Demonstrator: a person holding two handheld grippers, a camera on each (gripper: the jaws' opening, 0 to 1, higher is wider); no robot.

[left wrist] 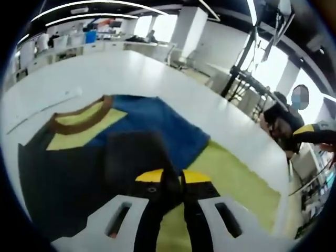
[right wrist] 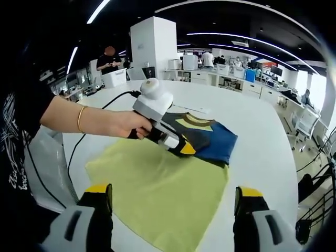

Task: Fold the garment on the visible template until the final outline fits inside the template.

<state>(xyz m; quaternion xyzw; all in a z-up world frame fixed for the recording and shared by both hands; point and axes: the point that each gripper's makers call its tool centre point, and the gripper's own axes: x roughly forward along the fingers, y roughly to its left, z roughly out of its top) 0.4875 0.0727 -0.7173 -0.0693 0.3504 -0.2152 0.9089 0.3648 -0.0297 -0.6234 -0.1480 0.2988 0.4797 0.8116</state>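
The garment is a blue, black and yellow shirt with a brown collar, lying partly folded on the far end of the yellow-green template. My left gripper is shut on a fold of the garment's black fabric, which rises between its yellow-tipped jaws. In the right gripper view the garment lies bunched at the template's far end, and a hand holds the left gripper at the garment's near edge. My right gripper hovers above the template's near part, open wide, with nothing in it.
The white table bears the template. A black cable trails from the left gripper across the table's left side. A person's arm with a bracelet reaches in from the left. People stand by desks behind, and one sits past the table's edge.
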